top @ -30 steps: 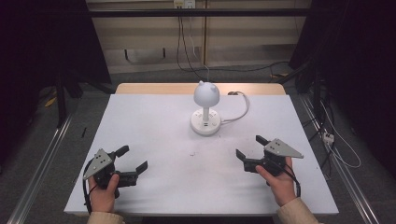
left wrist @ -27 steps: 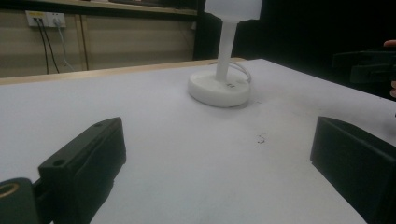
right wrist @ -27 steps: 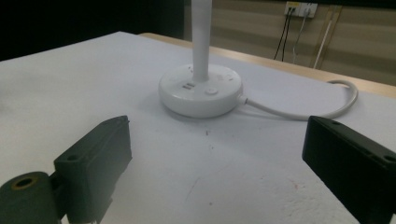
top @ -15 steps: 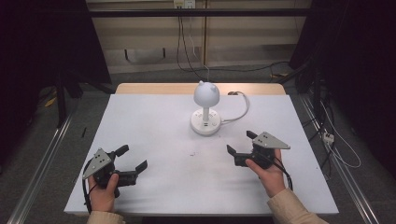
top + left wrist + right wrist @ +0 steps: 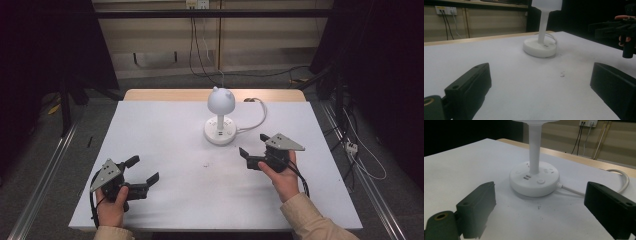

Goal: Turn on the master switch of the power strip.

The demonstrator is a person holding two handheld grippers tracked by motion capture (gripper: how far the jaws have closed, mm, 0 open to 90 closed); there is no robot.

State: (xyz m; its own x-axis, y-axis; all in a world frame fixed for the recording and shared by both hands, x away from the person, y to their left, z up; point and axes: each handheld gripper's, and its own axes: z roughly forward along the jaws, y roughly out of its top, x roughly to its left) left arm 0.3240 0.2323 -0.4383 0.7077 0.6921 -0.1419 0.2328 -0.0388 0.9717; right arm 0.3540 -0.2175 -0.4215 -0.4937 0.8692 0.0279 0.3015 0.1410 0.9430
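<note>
Right claw [image 5: 252, 151] advanced toward one lamp [image 5: 220, 117] | two claws, both released | left claw [image 5: 142, 171] parked

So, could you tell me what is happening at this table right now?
A person sits at a white table with a handheld gripper in each hand. The right gripper is open and points toward the round base of a small white lamp, with nothing between its fingers. The left gripper is open too, near the table's front left, away from the lamp. The lamp's white cable curls off behind its base. Nothing is being held yet.
</note>
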